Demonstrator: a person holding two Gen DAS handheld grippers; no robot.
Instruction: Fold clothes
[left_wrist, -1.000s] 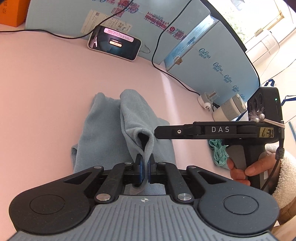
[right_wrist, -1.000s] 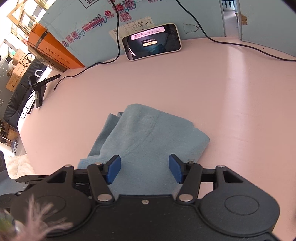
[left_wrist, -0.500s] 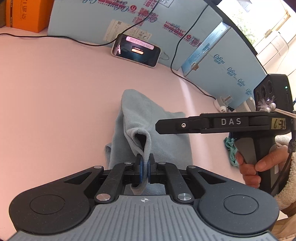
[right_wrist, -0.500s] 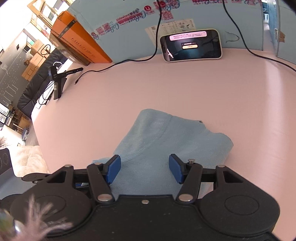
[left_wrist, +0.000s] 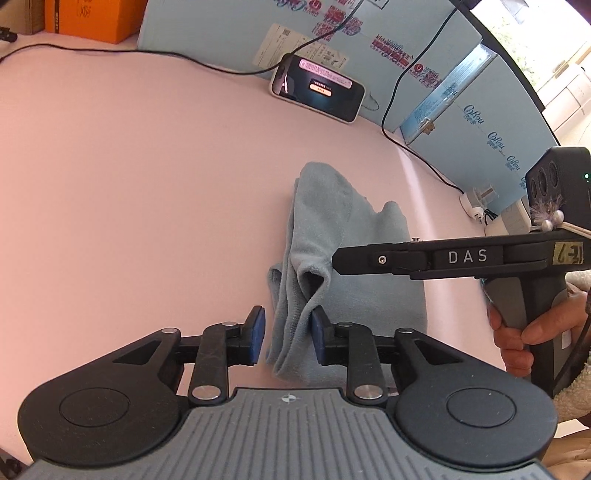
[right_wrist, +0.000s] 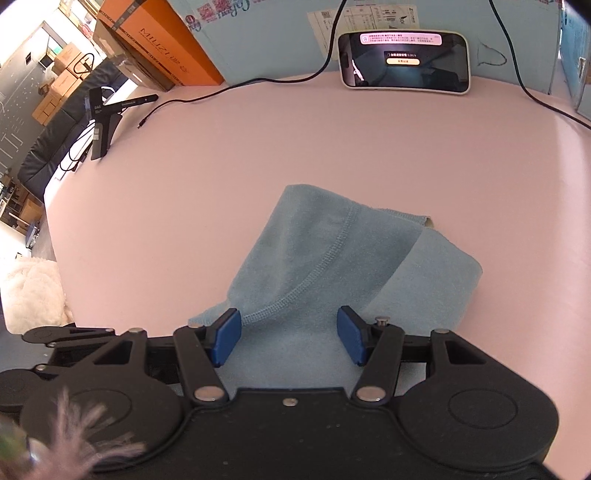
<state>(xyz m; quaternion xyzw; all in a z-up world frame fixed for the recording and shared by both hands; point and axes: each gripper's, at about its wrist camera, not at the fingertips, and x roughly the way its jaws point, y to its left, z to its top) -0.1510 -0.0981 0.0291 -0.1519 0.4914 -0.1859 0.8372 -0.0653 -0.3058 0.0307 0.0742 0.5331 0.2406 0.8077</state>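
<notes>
Pink table, left gripper opening

You had a pink desk under bright daylight, blue panels along its far edge, an orange box at the corner, and a window off right.
</notes>
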